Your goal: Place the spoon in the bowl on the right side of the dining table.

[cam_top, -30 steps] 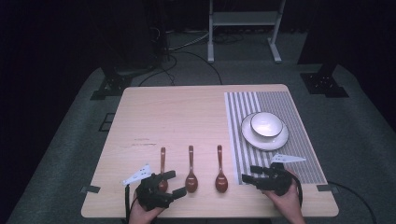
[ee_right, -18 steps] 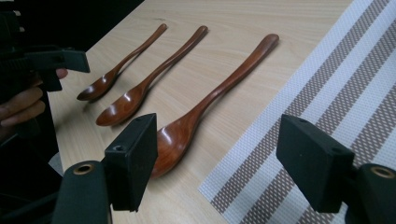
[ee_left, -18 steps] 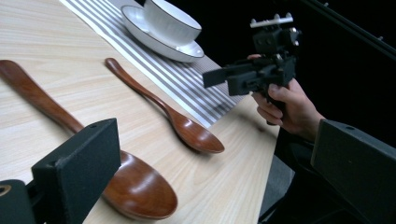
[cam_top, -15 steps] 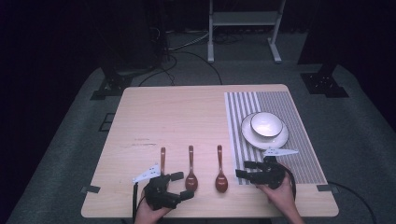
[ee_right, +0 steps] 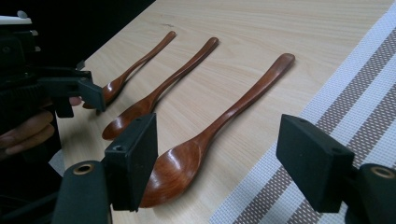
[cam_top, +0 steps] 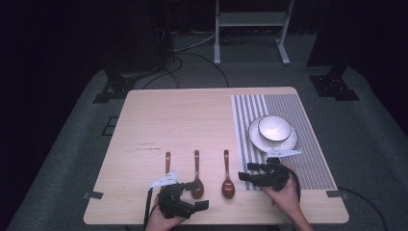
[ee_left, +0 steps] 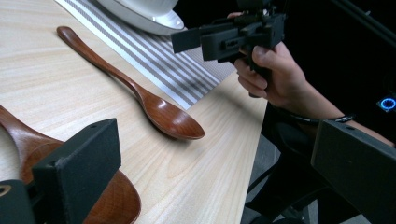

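Three brown wooden spoons lie side by side near the table's front edge, handles pointing away: left spoon (cam_top: 167, 164), middle spoon (cam_top: 197, 177), right spoon (cam_top: 227, 177). My left gripper (cam_top: 196, 195) stands open at the front edge and points right, its near jaw beside the middle spoon's bowl (ee_left: 116, 203). My right gripper (cam_top: 248, 172) is open and points left, just right of the right spoon. In the right gripper view its jaws (ee_right: 224, 163) straddle the air above the right spoon's bowl (ee_right: 175, 170). Neither gripper holds anything.
A striped grey placemat (cam_top: 308, 144) covers the table's right part, with a white bowl (cam_top: 274, 127) on a white plate (cam_top: 255, 139). The light wooden table (cam_top: 183, 120) has bare room behind the spoons. Dark floor, stands and cables surround it.
My right gripper has moved left and a little forward, off the placemat's front toward the right spoon. My left gripper has shifted slightly right toward the middle spoon. The spoons have not moved.
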`<state>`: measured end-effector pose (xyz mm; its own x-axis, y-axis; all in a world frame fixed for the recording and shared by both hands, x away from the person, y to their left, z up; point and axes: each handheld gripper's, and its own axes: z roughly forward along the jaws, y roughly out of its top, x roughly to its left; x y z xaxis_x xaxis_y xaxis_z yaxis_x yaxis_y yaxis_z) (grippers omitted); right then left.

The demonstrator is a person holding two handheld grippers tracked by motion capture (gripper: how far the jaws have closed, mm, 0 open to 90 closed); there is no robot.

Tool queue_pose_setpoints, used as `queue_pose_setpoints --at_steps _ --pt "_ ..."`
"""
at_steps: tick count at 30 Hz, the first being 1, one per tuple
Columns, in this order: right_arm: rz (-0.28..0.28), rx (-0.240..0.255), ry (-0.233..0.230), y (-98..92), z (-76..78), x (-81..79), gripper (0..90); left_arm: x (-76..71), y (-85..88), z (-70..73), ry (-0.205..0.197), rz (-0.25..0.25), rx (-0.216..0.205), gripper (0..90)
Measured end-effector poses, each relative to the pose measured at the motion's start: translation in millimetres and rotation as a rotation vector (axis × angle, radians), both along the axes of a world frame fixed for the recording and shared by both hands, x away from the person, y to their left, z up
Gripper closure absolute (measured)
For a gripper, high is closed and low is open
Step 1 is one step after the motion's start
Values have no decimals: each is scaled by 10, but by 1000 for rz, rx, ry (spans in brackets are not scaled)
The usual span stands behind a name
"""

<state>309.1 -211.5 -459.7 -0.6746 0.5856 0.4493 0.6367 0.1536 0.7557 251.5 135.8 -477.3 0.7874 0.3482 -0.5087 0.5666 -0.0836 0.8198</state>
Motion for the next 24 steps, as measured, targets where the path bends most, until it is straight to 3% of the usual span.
queue_pose_setpoints --at_steps 4,9,12,16,20,24 --pt "8 5 -1 28 8 -1 282 6 -34 -42 40 -21 19 3" --pt "19 9 0 63 18 -2 282 0 -84 -72 57 -51 51 3" --pt "33 49 26 72 20 2 282 29 -79 -112 93 -54 82 3" --pt "42 55 35 97 33 -1 282 56 -80 -153 118 -55 116 3" --pt "72 93 69 148 72 17 281 52 -94 -137 100 -50 145 3" --pt "88 83 102 222 144 74 281 55 -90 -136 102 -53 147 4"
